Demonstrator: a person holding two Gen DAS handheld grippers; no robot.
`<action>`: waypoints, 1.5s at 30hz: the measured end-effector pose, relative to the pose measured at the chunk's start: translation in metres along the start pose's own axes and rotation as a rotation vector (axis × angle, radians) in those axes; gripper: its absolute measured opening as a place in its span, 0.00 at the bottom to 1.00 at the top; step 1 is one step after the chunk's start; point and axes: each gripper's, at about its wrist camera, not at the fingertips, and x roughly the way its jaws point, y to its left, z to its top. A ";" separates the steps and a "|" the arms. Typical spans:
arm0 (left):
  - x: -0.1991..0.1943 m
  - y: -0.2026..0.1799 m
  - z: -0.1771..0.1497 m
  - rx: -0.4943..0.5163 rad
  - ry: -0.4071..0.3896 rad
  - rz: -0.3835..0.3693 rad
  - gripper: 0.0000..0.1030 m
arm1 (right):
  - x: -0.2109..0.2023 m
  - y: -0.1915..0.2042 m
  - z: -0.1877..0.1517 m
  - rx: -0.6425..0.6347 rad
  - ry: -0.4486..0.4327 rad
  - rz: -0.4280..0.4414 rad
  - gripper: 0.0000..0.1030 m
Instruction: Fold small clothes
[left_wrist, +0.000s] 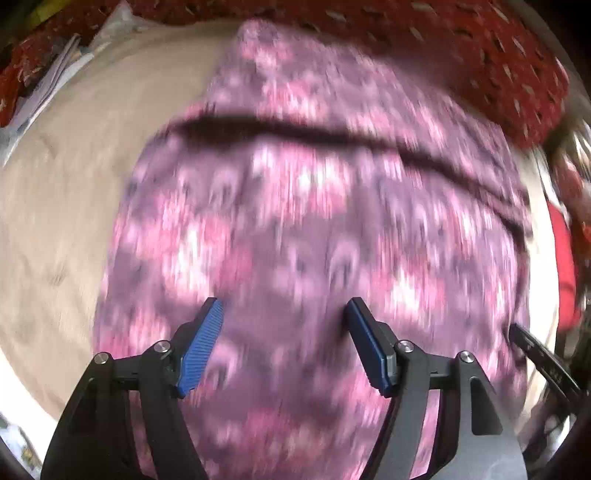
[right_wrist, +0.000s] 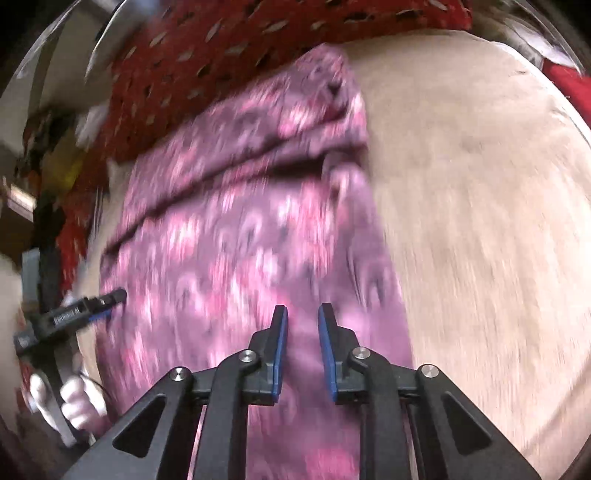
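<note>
A beige sheet (left_wrist: 55, 206) is spread as the widest surface in both views, and everything else is placed against it. Beyond its far edge a red patterned cloth (left_wrist: 461, 48) is draped, and a stack of pale papers (left_wrist: 55, 74) is seen off its far left corner in the left wrist view. On the sheet the garment (left_wrist: 314, 229), a purple and pink flowered piece, is laid flat in a long strip running from the near side to the far edge; a fold with a dark shadow line is seen across its upper part, and in the right wrist view bunched pleats are gathered at its far end. Both pictures are blurred by motion, so the print is not made out in detail. The left gripper (left_wrist: 284, 343) is held over the near part of the garment with its blue pads spread wide and nothing caught between them. The right gripper (right_wrist: 302, 350) is held over the near part of the garment as well, its pads drawn closer but a clear gap is left, with cloth seen beneath rather than pinched. The person's fingers (right_wrist: 74, 402) are seen wrapped on the left gripper's handle, off the sheet's left side.
</note>
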 end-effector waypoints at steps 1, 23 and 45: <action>-0.002 0.006 -0.010 -0.004 0.037 -0.021 0.67 | -0.005 0.004 -0.012 -0.020 0.008 -0.010 0.21; -0.040 0.138 -0.111 -0.155 0.241 -0.225 0.67 | -0.097 -0.070 -0.167 0.093 -0.100 0.091 0.51; -0.087 0.098 -0.077 -0.115 0.108 -0.471 0.03 | -0.139 -0.022 -0.143 0.028 -0.210 0.486 0.07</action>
